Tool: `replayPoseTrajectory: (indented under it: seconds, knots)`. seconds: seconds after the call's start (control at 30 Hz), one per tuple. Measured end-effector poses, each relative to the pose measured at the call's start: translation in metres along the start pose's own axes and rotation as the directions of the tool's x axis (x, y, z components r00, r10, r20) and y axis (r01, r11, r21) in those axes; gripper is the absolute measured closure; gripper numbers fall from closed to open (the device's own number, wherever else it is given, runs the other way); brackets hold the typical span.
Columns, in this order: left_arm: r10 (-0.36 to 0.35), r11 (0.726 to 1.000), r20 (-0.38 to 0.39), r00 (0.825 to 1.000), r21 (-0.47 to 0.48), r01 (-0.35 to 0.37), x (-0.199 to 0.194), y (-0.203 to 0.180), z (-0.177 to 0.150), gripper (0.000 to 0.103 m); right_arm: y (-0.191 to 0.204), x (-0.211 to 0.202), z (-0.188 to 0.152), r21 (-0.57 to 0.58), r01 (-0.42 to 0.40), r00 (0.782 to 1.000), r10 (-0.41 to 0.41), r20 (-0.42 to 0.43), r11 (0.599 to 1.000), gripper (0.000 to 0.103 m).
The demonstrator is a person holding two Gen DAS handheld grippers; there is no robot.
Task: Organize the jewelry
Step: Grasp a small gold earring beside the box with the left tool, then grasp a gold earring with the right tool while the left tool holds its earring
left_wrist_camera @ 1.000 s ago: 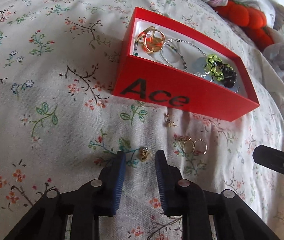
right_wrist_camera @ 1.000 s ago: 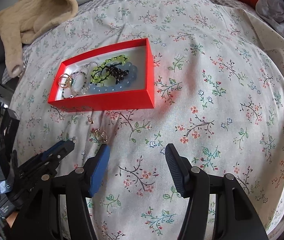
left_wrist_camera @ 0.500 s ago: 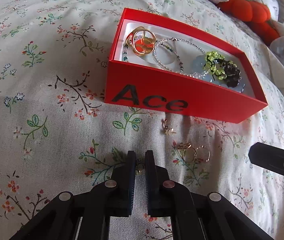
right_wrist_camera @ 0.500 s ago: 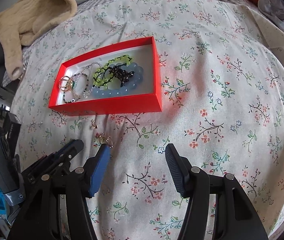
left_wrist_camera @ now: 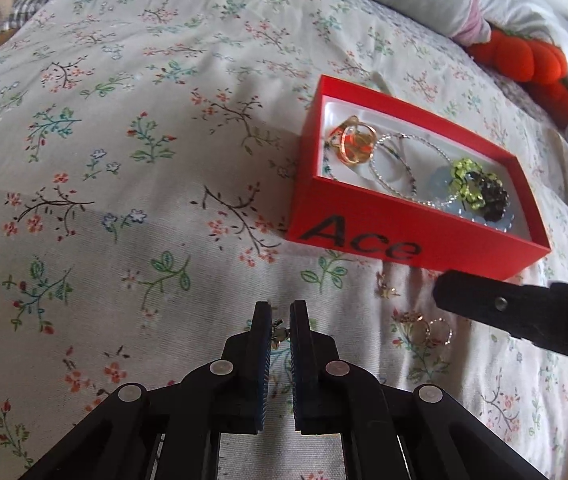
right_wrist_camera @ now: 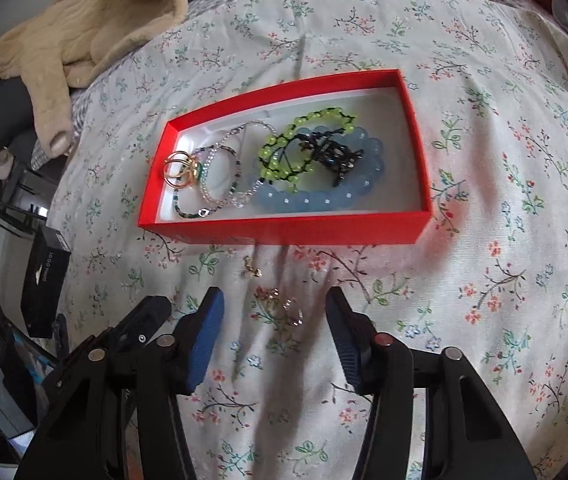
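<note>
Lying between right hand-held gripper (right_wrist_camera: pixel 275 320) fingers: rings (right_wrist_camera: pixel 281 304).

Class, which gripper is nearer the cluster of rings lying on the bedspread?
Right. The right gripper straddles the rings, its jaws just narrowing around them without touching. The left gripper, shut on a small earring, sits off to their side.

Your left gripper (left_wrist_camera: pixel 279 326) points steeply downward with its jaws clamped nearly together on a small gold earring (left_wrist_camera: pixel 278 331). Your right gripper (right_wrist_camera: pixel 275 314), just beside it, also tilts steeply down; its jaws have just been closing and stand apart around a cluster of small gold rings (right_wrist_camera: pixel 281 305), not touching them.
</note>
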State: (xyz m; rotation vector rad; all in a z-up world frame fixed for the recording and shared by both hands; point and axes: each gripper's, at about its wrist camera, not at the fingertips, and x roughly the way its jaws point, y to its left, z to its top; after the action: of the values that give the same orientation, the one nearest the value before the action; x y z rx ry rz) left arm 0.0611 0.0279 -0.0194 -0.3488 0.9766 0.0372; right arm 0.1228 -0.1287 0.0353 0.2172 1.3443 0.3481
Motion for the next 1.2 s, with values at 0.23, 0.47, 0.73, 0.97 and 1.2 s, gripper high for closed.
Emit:
replayPoseTrajectory:
  seconds: [0.23, 0.47, 0.73, 0.97, 1.2]
  knots:
    - [-0.026, 0.999, -0.013, 1.0, -0.038, 0.026, 0.009, 0.008, -0.002, 0.1, 0.011, 0.04, 0.006, 0.022, 0.002, 0.999, -0.002, -0.032, 1.0, 0.078]
    - [-0.058, 0.997, -0.029, 0.998, -0.058, 0.056, 0.017, 0.012, -0.002, 0.1, 0.013, 0.053, 0.006, 0.006, 0.047, 0.999, -0.047, -0.024, 0.999, 0.093]
    - [-0.069, 0.995, -0.03, 0.997, -0.071, 0.067, 0.017, 0.017, -0.003, 0.1, 0.007, 0.046, 0.005, 0.038, 0.026, 0.999, -0.025, -0.019, 0.999, 0.094]
    - [-0.063, 0.995, -0.018, 0.998, -0.08, 0.061, 0.012, 0.016, -0.002, 0.1, 0.007, 0.018, 0.002, 0.031, 0.004, 1.0, -0.004, 0.01, 1.0, 0.094]
    - [-0.088, 0.994, 0.019, 0.996, -0.071, 0.089, 0.002, 0.011, 0.007, 0.1, 0.001, -0.023, -0.002, 0.012, -0.021, 0.998, 0.02, 0.066, 1.0, 0.095]
